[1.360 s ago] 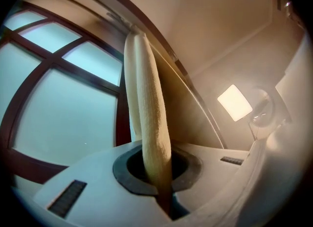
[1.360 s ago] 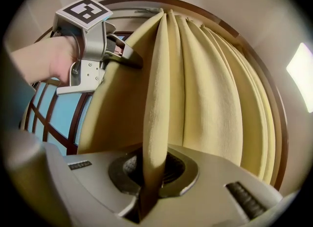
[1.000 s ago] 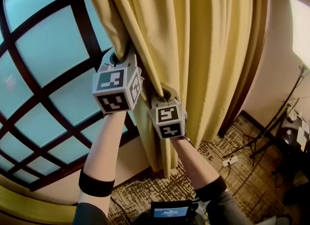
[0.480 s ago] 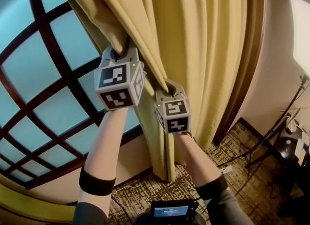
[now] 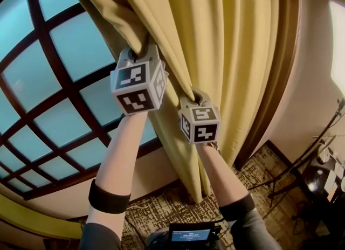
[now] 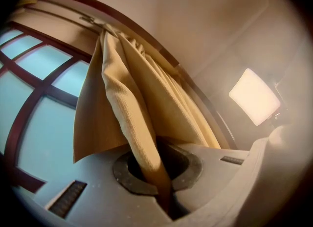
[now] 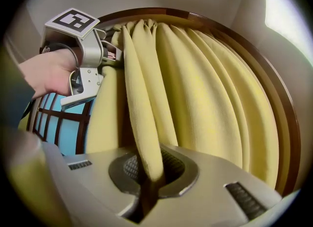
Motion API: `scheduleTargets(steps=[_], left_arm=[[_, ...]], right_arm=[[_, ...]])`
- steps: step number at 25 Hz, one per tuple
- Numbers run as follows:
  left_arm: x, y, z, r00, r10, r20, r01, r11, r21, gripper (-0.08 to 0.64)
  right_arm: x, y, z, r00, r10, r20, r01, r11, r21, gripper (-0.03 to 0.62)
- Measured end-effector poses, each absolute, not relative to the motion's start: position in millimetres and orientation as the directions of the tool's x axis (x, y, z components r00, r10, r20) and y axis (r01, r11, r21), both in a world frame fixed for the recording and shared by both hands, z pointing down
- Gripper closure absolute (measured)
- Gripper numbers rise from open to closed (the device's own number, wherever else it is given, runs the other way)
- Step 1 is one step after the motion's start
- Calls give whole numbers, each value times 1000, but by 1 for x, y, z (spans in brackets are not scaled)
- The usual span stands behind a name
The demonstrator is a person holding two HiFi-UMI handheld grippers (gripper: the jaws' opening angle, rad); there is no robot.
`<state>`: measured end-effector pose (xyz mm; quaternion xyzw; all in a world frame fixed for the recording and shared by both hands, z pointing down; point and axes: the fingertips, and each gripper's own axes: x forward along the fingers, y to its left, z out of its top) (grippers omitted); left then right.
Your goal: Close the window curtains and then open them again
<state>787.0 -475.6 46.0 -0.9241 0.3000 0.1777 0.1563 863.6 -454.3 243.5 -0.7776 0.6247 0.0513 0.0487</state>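
Observation:
A yellow curtain hangs bunched in folds at the right side of a window with dark wooden bars. My left gripper is shut on the curtain's leading edge, high up. In the left gripper view a fold of the curtain runs down into the closed jaws of the left gripper. My right gripper is shut on a fold lower and to the right. In the right gripper view the pinched fold of curtain enters the right gripper, and the left gripper shows at upper left.
A dark wooden frame borders the curtain on the right. Tripod stands and cables stand on the patterned carpet at lower right. A bright light panel hangs on the right wall. A small screen sits at the bottom.
Both grippers have moved rightwards and slightly up with the curtain edge in them. More window glass shows at the left, and the curtain is bunched tighter to the right.

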Motion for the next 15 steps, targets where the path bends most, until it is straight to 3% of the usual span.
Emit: scheduleTargets(steps=[15], left_arm=[[806,-507,28,773,-453,-445,-579,-790,-201,557]], right_arm=[[893,-488,227,246,-949,-197,-968,-251,4,571]])
